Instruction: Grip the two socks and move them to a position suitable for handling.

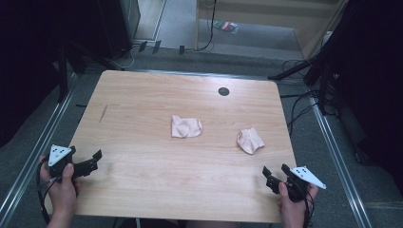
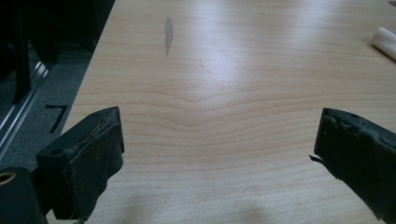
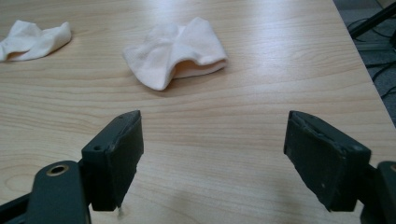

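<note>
Socks: we see two pale pink socks on the table (image 1: 142,156), crumpled; the middle sock (image 1: 186,127) lies near the centre, the right sock (image 1: 250,140) lies nearer the right edge, well apart from it.
Left gripper (image 1: 95,159): we hold it at the near left corner; its fingers (image 2: 88,163) stand apart, with nothing between them.
Right gripper (image 1: 274,175): we hold it at the near right edge, pointing toward the right sock; its fingers (image 3: 116,154) stand apart and hold nothing.
</note>
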